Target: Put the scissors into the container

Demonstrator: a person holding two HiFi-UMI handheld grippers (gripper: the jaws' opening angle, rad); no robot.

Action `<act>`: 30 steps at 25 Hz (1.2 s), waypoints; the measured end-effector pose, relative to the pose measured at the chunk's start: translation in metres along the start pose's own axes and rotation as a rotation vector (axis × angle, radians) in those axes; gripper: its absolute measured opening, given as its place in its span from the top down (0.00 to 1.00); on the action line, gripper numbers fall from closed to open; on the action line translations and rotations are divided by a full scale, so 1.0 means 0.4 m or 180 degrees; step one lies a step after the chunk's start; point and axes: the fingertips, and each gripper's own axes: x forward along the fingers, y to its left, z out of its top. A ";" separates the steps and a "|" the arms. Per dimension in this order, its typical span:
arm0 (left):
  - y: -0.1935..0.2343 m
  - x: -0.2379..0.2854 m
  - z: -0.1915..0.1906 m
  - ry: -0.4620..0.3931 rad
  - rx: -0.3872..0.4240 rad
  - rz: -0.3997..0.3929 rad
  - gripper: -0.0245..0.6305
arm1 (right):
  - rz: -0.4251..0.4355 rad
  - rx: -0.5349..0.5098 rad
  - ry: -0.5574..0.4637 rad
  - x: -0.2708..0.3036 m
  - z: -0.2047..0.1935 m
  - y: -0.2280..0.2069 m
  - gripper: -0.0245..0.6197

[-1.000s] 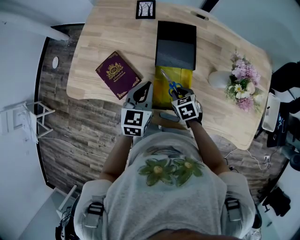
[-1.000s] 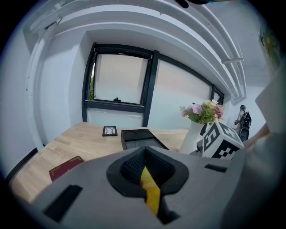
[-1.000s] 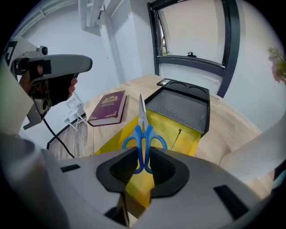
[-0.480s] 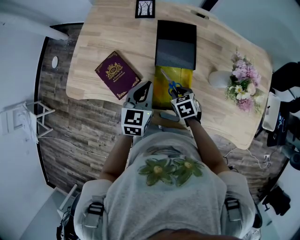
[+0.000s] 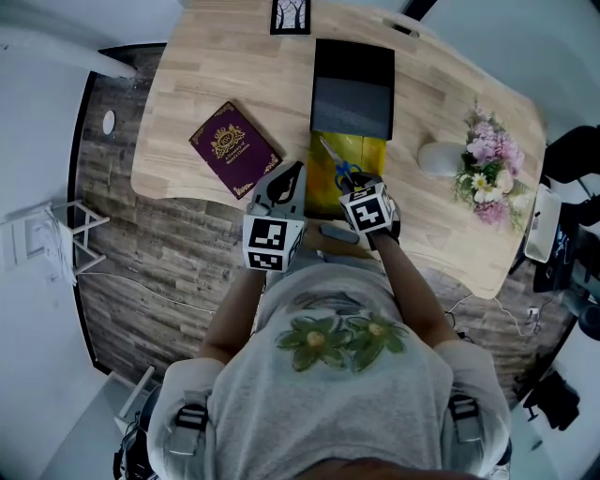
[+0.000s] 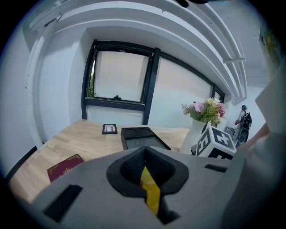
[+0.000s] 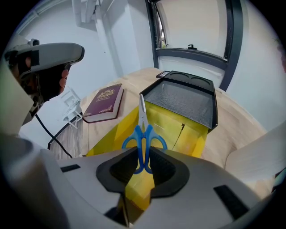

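Note:
The blue-handled scissors (image 7: 143,138) point forward, blades over the open yellow container (image 7: 183,129). My right gripper (image 7: 140,172) is shut on their handles and hangs above the container's near end. In the head view the scissors (image 5: 339,166) stick out ahead of the right gripper (image 5: 356,183) above the yellow container (image 5: 323,183). My left gripper (image 5: 296,171) is shut on nothing, just left of the container at the table's front edge. Its own view shows the left gripper (image 6: 145,176) with jaws together.
A black tray (image 5: 352,89) lies at the container's far end. A maroon book (image 5: 234,148) lies to the left, a small framed picture (image 5: 291,17) at the back, and a white vase (image 5: 434,157) of flowers (image 5: 487,164) to the right.
My right gripper has edged slightly forward with the scissors over the yellow container. The left gripper has stayed put.

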 end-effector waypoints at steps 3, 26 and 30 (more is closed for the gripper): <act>0.002 0.001 -0.003 0.0016 -0.0002 0.0001 0.95 | -0.0003 0.0003 0.0041 0.006 -0.003 -0.001 0.84; 0.016 0.024 -0.010 0.0053 -0.0066 -0.0020 0.95 | 0.0067 0.0013 0.0319 0.048 -0.012 0.005 0.84; 0.022 0.027 -0.010 0.0071 -0.0071 -0.0018 0.95 | 0.0034 0.0026 0.0381 0.058 -0.016 0.000 0.84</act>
